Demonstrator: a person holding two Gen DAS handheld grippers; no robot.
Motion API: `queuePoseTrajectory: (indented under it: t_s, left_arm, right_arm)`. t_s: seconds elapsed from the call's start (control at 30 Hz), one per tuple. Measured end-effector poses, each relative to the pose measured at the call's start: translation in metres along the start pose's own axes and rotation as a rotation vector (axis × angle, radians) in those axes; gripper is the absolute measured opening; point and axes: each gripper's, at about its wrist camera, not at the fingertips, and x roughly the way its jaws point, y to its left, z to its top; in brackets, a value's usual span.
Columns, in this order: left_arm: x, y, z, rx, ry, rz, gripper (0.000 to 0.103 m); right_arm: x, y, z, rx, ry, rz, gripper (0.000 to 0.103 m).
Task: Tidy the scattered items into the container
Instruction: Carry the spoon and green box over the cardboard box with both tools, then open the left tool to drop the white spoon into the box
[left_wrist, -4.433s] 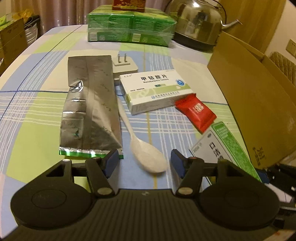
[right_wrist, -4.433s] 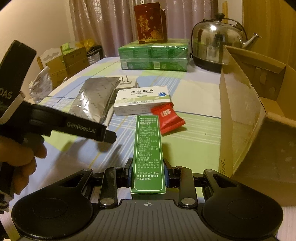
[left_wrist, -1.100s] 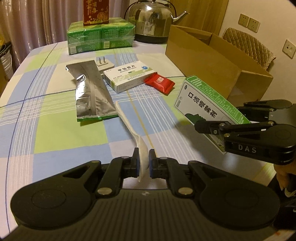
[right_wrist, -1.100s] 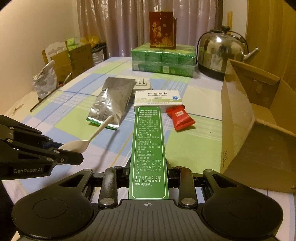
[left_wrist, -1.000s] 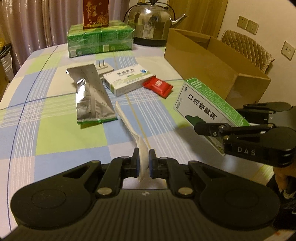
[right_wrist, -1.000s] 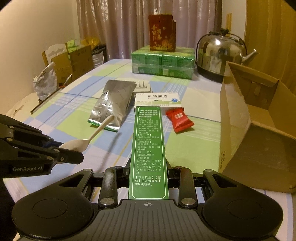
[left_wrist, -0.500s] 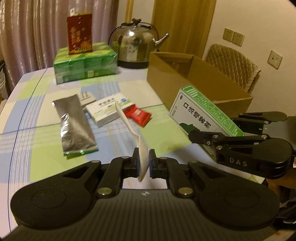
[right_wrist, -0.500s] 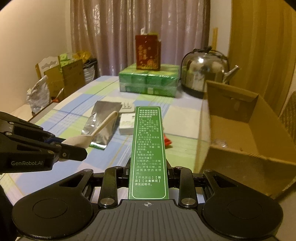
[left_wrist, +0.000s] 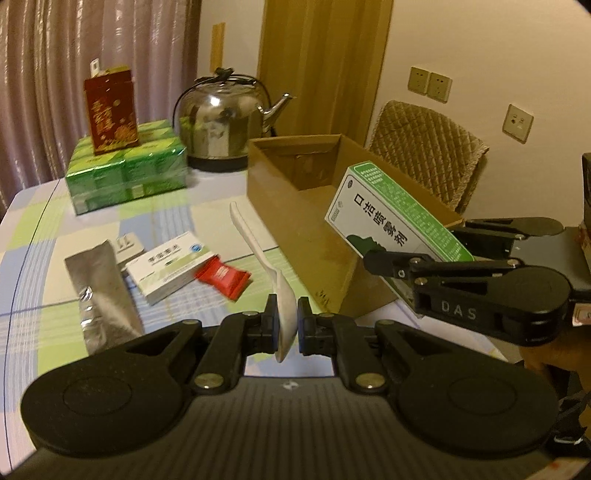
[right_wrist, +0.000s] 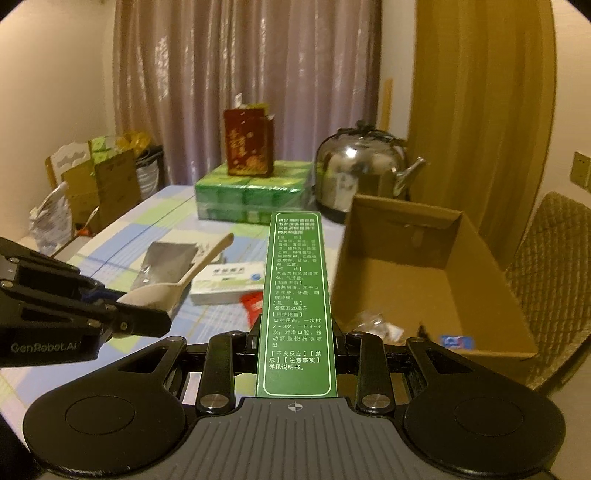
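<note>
Open box ahead, its near wall in the way

The box (right_wrist: 424, 266) is open on top, floor mostly bare beyond small bits by the near wall. The kettle (right_wrist: 360, 173) and green packs (right_wrist: 255, 197) close its far-left side; a chair (right_wrist: 550, 254) flanks its right. The other gripper (left_wrist: 373, 258) and carton (left_wrist: 399, 221) crowd its near corner.

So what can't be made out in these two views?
- Red packet, right wrist view: mostly hidden behind the green box.
- Small items on the cardboard box floor: blurred, unidentifiable.
- Plug adapter, left wrist view: partly covered by the foil pouch.
- Spoon bowl: pinched inside the left claw.
</note>
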Motion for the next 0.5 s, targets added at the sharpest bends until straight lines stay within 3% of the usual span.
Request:
queuePoseTrajectory:
  t_s: [0.5]
  left_arm:
    - [0.027,-0.042,0.030,0.050,-0.008,-0.071,0.006]
  right_arm:
    - [-0.011,-0.057,0.012,0.034,-0.035,-0.077,0.027]
